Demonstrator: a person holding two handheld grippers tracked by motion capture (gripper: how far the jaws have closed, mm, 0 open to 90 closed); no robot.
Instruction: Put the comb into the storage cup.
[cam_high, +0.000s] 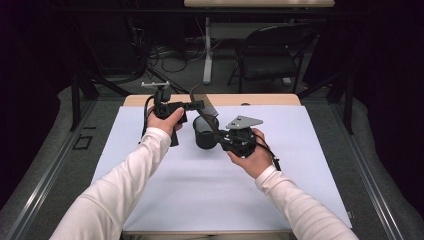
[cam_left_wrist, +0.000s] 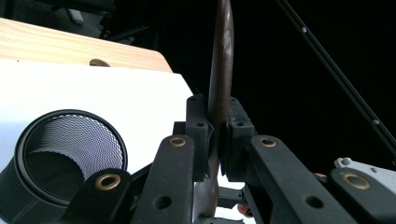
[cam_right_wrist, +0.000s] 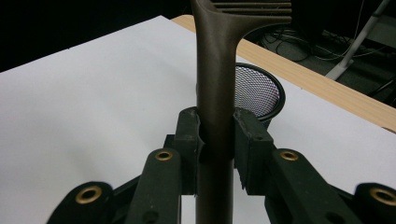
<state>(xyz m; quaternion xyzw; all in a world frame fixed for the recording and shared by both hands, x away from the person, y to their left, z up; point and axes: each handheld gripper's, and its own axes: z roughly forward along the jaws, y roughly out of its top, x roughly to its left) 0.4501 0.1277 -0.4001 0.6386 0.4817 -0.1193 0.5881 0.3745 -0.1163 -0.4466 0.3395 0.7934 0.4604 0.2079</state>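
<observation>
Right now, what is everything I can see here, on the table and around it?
Slotted spatula: one, dark brown, held above the table by both grippers.
Mesh cup: one, black, upright on the white sheet near the middle.
White sheet: one, covering most of the table.
Table: one, light wood, its far edge showing.
Folding chair: one, black, on the floor beyond the table.
Cables: several, dark, on the floor behind.
Left hand-held gripper: one, black, shut on the spatula.
Right hand-held gripper: one, black, shut on the spatula's handle.
Sleeves: two, white.
</observation>
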